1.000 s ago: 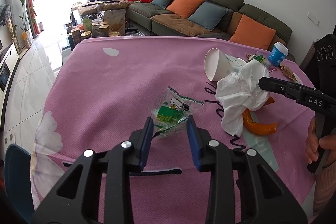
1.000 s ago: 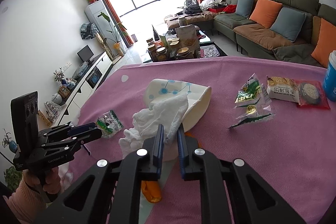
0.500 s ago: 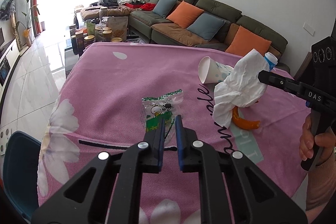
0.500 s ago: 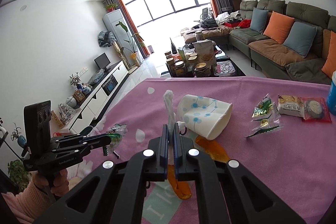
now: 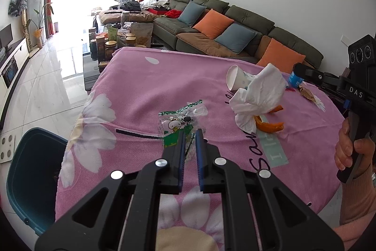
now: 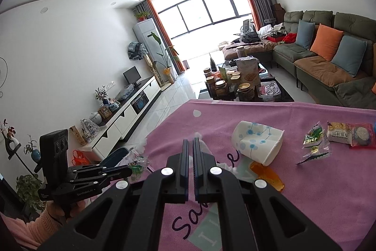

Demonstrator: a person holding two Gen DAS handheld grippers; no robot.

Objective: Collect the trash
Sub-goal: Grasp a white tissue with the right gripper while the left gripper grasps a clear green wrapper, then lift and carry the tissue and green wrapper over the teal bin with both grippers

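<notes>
A pink tablecloth (image 5: 141, 86) with white flowers is seen. The cup (image 6: 257, 146) is white with blue dots. The tissue (image 5: 260, 95) is white; the peel (image 5: 269, 125) is orange.

"DAS" stands on the right hand-held gripper (image 5: 298, 71); the left hand-held gripper (image 6: 128, 172) reads, perhaps, "GenRobot.AI".
</notes>
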